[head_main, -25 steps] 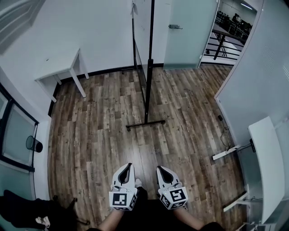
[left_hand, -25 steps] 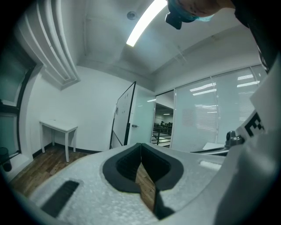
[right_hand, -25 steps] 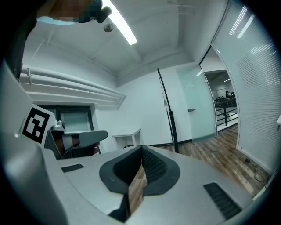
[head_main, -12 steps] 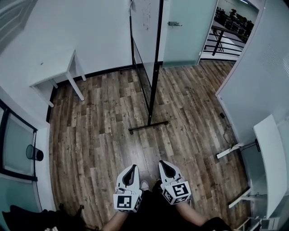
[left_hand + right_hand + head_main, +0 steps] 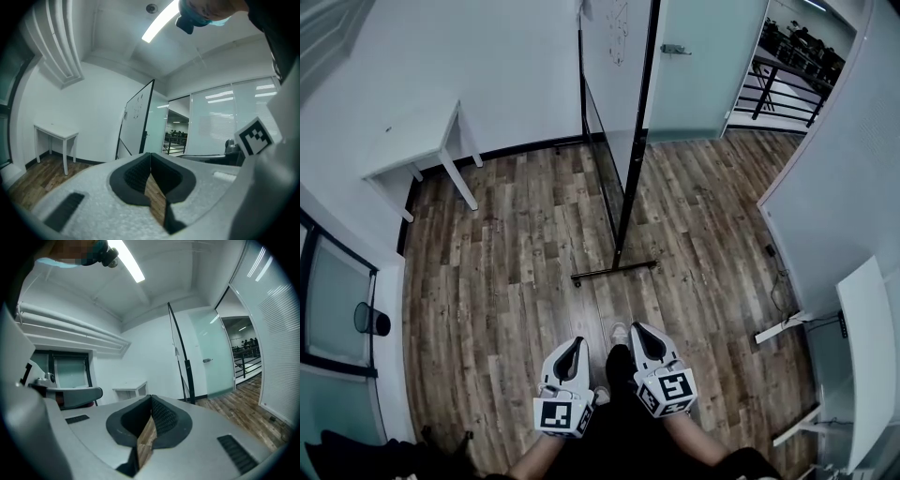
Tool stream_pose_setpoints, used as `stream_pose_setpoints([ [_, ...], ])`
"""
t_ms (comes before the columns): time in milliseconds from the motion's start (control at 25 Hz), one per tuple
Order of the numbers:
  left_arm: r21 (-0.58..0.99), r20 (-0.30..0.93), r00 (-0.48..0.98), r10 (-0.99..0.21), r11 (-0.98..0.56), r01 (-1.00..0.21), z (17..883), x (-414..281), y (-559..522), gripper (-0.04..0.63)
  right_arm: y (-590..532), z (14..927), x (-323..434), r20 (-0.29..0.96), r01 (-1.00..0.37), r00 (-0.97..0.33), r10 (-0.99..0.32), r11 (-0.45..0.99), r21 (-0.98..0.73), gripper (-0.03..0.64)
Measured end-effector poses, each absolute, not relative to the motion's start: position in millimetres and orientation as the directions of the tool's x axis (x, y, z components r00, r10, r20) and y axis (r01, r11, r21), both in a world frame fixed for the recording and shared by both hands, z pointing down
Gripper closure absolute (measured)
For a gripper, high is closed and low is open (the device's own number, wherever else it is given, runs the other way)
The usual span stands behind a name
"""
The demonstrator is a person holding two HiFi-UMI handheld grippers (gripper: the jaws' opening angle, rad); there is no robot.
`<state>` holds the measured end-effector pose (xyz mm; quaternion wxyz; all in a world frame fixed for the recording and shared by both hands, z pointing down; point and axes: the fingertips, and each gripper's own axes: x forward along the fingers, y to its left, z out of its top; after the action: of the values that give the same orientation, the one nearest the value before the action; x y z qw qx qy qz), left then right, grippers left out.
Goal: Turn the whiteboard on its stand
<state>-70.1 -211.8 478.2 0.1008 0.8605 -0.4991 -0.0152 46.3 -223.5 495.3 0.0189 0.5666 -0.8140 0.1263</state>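
The whiteboard [image 5: 614, 56] stands nearly edge-on (thin, black-framed) on its stand [image 5: 614, 273].

Floor [image 5: 516, 272]: wood-look planks, mottled brown, low sheen. Whiteboard [image 5: 614, 56]: smooth white face, slightly glossy. Stand [image 5: 630, 178]: black, looks like painted metal, matt. Left gripper [image 5: 150, 154] and right gripper [image 5: 151, 397]: grainy matt grey plastic shells. Pads [image 5: 136, 176]: black, ribbed, rubbery. Table [image 5: 412, 145]: smooth matt white.

We hold our white plastic left gripper [image 5: 572, 345] and white plastic right gripper [image 5: 639, 332] low, side by side, jaws closed.
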Motion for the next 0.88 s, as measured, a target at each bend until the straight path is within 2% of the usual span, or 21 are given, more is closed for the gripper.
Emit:
stream_pose_setpoints([
  [240,0.151,0.059,0.496,-0.866,-0.484,-0.862,472.6,-55.9,-284.1,0.578,-301.2,503.3,64.6,0.178,-0.927,-0.359,-0.916,0.328,-0.180,0.606],
  [880,0.172,0.080,0.435,-0.897,-0.417,-0.893,465.8,-12.7,-473.1,0.578,-515.0,534.1,121.9,0.256,-0.935,-0.350,-0.901,0.320,-0.152,0.603],
])
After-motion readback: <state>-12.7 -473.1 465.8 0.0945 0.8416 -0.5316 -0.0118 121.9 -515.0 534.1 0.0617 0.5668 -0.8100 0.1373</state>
